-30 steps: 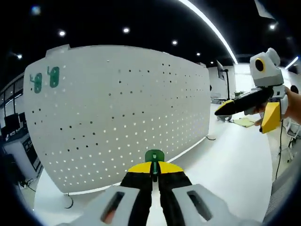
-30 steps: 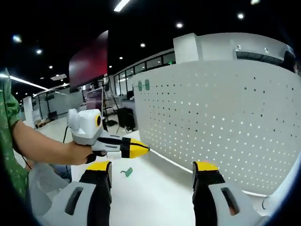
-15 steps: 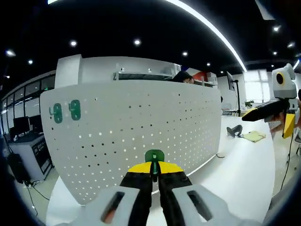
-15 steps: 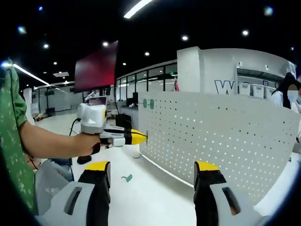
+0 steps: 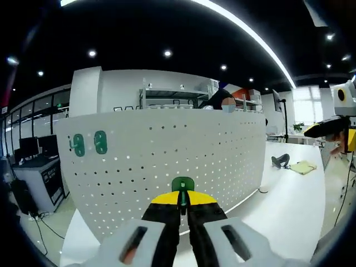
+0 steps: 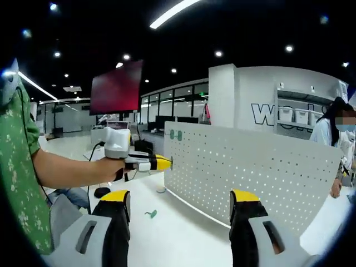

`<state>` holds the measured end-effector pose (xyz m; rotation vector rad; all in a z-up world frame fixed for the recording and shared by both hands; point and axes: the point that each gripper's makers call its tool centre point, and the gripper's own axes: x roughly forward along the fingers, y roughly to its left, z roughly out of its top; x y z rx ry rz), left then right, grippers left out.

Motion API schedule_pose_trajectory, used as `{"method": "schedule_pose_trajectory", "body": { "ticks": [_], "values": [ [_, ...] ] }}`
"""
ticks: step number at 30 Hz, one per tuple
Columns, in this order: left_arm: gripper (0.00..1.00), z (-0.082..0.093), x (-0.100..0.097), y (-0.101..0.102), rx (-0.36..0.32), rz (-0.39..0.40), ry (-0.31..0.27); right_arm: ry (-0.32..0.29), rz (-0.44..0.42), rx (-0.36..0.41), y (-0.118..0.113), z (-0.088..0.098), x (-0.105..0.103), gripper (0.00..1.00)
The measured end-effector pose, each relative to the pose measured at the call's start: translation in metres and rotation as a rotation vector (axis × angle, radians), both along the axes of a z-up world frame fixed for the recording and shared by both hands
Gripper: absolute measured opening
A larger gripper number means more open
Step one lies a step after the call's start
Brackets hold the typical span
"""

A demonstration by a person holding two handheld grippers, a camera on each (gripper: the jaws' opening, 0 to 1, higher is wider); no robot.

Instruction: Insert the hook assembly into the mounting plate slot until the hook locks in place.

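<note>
A white pegboard mounting plate (image 5: 167, 161) (image 6: 245, 167) stands upright on a white table (image 5: 278, 200). Two green hooks (image 5: 89, 143) (image 6: 176, 134) hang near its upper left corner. My left gripper (image 5: 182, 201) is shut on a green hook (image 5: 182, 186), held a short way in front of the plate's lower part. From the right gripper view, the left gripper (image 6: 167, 162) has its yellow tip close to the plate's left edge. My right gripper (image 6: 178, 203) is open with nothing between its jaws; it shows at the far right (image 5: 325, 128) of the left gripper view. A loose green hook (image 6: 150, 213) lies on the table.
A dark object (image 5: 280, 161) and a yellowish pad (image 5: 303, 167) lie far right on the table. A black puck (image 6: 101, 192) sits by the person's arm (image 6: 67, 169). Another person (image 6: 334, 133) stands behind the plate. Desks with monitors (image 5: 28, 161) stand at the left.
Both views have pulled back and risen, so the plate looks smaller and its top edge and the room behind show. The left gripper stays shut on the hook; the right stays open.
</note>
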<state>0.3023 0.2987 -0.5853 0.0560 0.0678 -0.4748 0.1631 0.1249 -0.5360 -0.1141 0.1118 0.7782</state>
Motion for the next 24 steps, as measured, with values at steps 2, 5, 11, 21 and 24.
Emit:
{"method": "schedule_pose_trajectory", "body": {
  "ticks": [2,5,11,21,24],
  "values": [
    [0.03,0.001,0.001,0.002,-0.002,0.004,0.002,-0.007,-0.008,-0.005,-0.003,0.003,-0.002,0.75],
    [0.03,0.002,0.002,0.004,-0.011,0.01,0.005,-0.012,-0.012,-0.008,-0.004,0.007,-0.005,0.75],
    [0.03,0.008,0.007,0.007,-0.011,0.022,-0.001,-0.027,-0.019,-0.01,-0.005,0.013,-0.01,0.75],
    [0.03,0.032,0.026,0.02,-0.03,0.072,-0.045,-0.041,-0.024,-0.004,-0.011,0.023,-0.014,0.77],
    [0.03,0.04,0.03,0.024,-0.043,0.089,-0.063,-0.041,-0.024,-0.008,-0.011,0.024,-0.015,0.77]
  ]
}}
